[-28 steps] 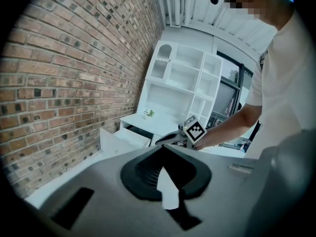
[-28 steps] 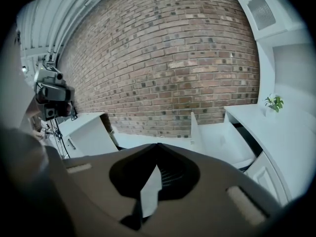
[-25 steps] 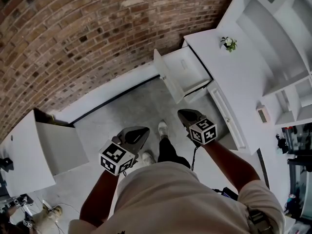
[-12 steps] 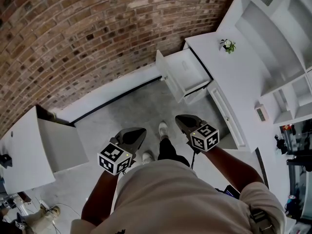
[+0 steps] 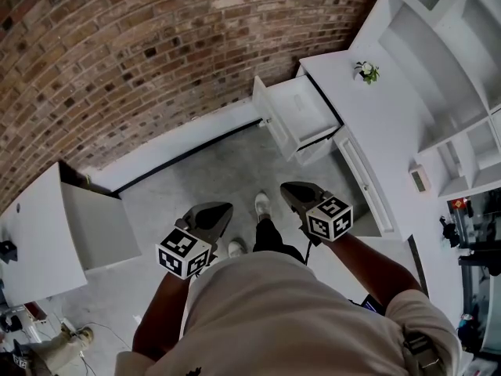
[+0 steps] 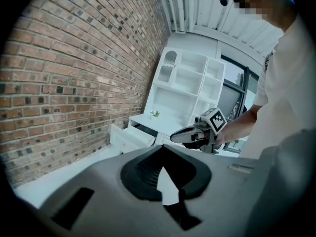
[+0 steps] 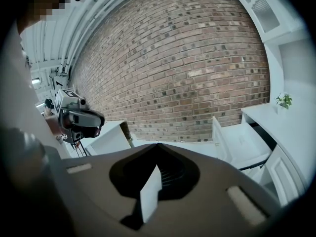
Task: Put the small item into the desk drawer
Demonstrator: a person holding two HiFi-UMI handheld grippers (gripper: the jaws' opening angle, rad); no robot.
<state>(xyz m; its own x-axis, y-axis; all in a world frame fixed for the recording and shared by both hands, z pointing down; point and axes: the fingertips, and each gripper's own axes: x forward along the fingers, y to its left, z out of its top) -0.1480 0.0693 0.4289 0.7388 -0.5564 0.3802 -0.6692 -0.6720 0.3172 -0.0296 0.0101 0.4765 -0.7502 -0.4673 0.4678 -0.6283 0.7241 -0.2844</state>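
Observation:
The white desk (image 5: 389, 135) stands at the right, with its top drawer (image 5: 303, 110) pulled open towards the brick wall; the drawer looks empty. A small pale boxy item (image 5: 421, 181) sits on the desk's near end. Both grippers hang over the grey floor in front of the person, well short of the drawer. My left gripper (image 5: 223, 208) is shut with nothing visible in it, and so is my right gripper (image 5: 288, 189). The right gripper view shows the open drawer (image 7: 242, 142) ahead and to the right of the shut jaws (image 7: 158, 145).
A small potted plant (image 5: 365, 71) stands on the desk's far end, below white shelving (image 5: 438, 37). A white cabinet (image 5: 43, 237) stands at the left with an open side. The person's shoes (image 5: 261, 206) are on the floor between the grippers.
The view has drifted a little, so desk and drawer sit slightly to the right. Both grippers stay shut at nearly the same place; the right one has risen slightly.

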